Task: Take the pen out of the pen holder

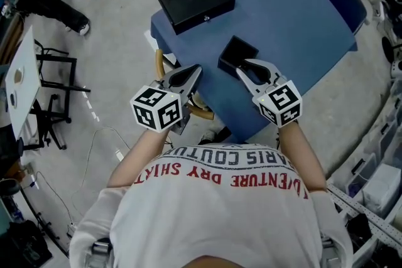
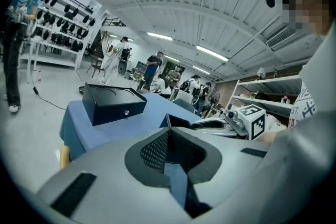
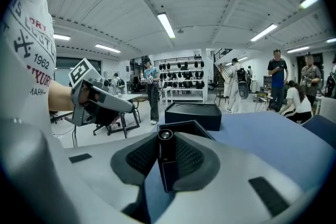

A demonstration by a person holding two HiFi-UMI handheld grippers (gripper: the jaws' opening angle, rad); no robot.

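A black square pen holder (image 1: 237,52) stands near the front edge of the blue table (image 1: 295,16). My right gripper (image 1: 241,66) reaches its near side. In the right gripper view a black pen (image 3: 166,150) stands upright between the pads, which press on it from both sides, with the holder's (image 3: 190,127) rim just behind. I cannot make out the pen in the head view. My left gripper (image 1: 196,71) hovers at the table's left front edge with its jaws together and nothing in them. The holder (image 2: 176,121) and right gripper (image 2: 223,124) show ahead of it.
A flat black box (image 1: 196,3) lies at the table's far left. A blue chair (image 1: 342,0) stands at the right and a wooden chair (image 1: 161,63) sits under the left edge. Cables cross the floor (image 1: 113,34). People and racks (image 3: 181,81) fill the background.
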